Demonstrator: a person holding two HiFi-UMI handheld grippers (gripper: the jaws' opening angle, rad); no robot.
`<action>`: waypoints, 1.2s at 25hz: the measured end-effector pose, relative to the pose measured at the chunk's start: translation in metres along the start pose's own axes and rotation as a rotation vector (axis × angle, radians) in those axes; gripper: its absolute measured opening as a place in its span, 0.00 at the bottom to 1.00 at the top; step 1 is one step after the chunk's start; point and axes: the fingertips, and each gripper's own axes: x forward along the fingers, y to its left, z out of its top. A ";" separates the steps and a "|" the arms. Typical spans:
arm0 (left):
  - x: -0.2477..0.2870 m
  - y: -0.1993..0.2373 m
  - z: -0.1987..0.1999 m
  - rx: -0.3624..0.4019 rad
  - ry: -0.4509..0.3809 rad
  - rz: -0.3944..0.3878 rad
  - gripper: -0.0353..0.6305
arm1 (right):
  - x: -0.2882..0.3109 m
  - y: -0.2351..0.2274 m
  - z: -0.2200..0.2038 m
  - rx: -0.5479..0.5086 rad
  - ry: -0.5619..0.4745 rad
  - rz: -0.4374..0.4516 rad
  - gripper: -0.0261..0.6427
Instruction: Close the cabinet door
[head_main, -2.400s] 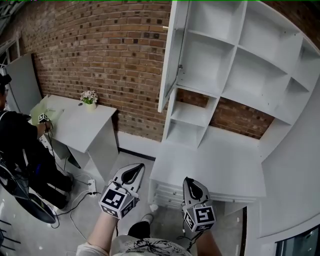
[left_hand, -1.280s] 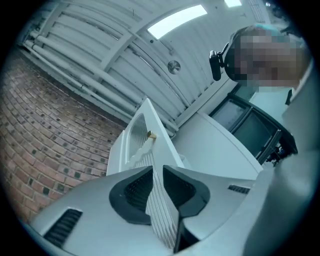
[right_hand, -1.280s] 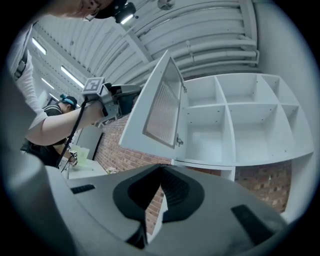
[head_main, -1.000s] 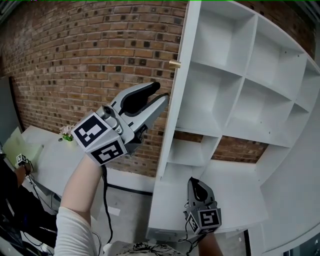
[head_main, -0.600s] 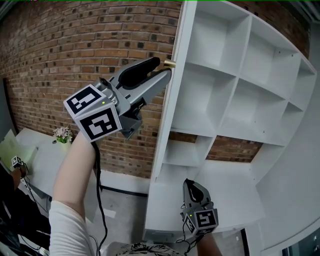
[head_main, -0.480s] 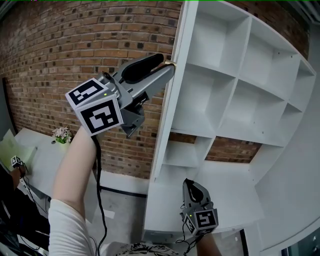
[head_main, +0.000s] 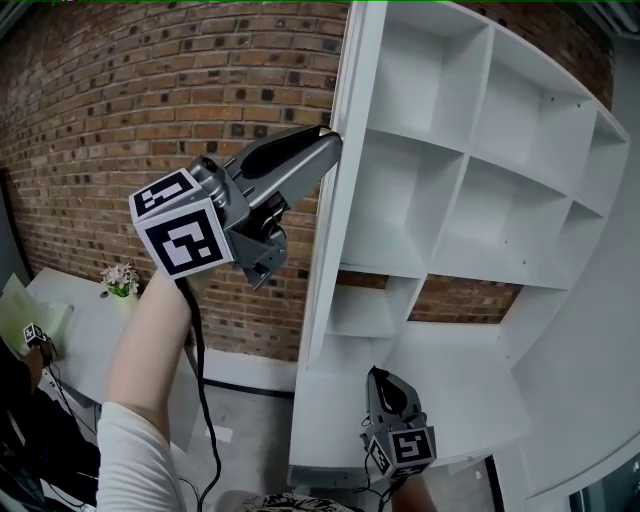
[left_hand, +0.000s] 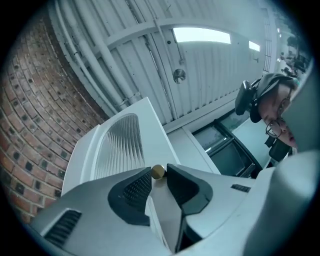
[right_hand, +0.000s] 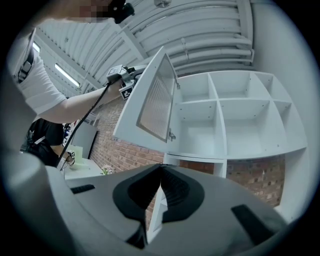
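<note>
Behind open cabinet door (head_main: 325, 270): brick wall (head_main: 150, 100); flowers (head_main: 119, 279) below.

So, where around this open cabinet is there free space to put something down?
All visible shelf compartments beside the open door are bare, and so is the white counter under them. It is crowded only at the door's edge, where the left gripper, jaws just closing, grips the brass knob.
</note>
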 end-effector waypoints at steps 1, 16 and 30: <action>0.002 -0.001 -0.001 0.000 -0.002 -0.004 0.21 | 0.000 -0.002 -0.001 0.007 0.000 -0.004 0.05; 0.059 -0.026 -0.030 0.147 0.041 0.024 0.20 | -0.008 -0.059 -0.009 0.005 -0.018 0.021 0.05; 0.124 -0.035 -0.068 0.278 0.068 0.131 0.20 | -0.002 -0.143 0.003 0.025 -0.066 0.089 0.05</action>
